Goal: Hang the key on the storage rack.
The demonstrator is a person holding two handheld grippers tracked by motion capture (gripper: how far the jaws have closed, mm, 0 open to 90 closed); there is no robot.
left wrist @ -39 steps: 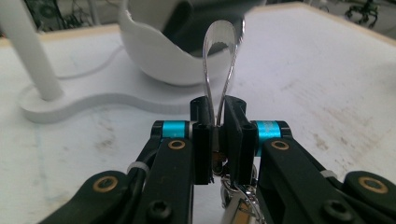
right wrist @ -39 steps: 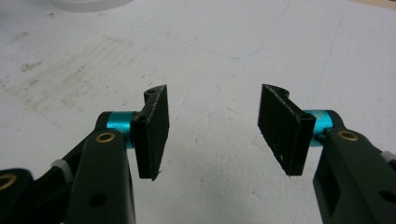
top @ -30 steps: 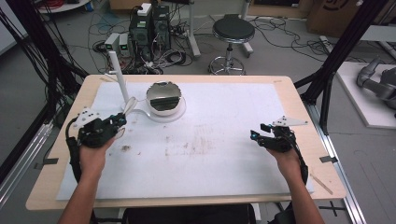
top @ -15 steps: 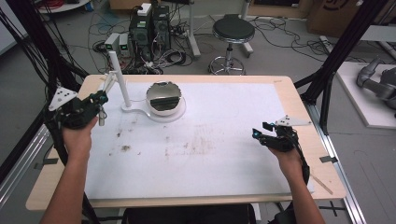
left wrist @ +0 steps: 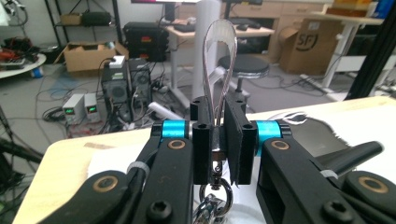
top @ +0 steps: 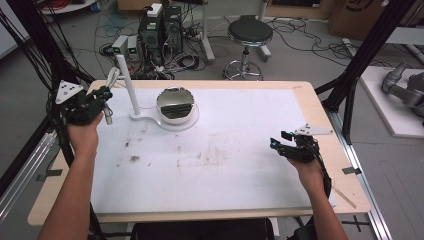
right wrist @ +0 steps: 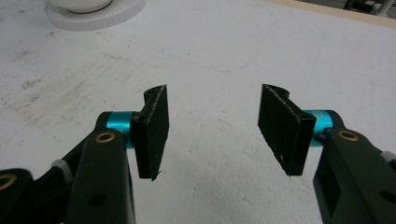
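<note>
The keyring loop (left wrist: 219,70), a thin clear strap with a metal swivel clip and ring (left wrist: 215,189) hanging below it, sits pinched between the pads of the left tongs (left wrist: 218,140), at the upper left of the high view, above the table's (top: 240,200) left edge and near the white post of the stand (top: 127,85). The left tongs (top: 102,97) are closed on that strap. The hold looks narrow, and the metal end hangs free, so a quick swing could let the strap slide out. The loop may also miss the post or catch on it, tipping the stand with its bowl (top: 175,102). At the right of the high view, the right tongs (top: 282,145) rest with jaws apart, empty, over bare table.
</note>
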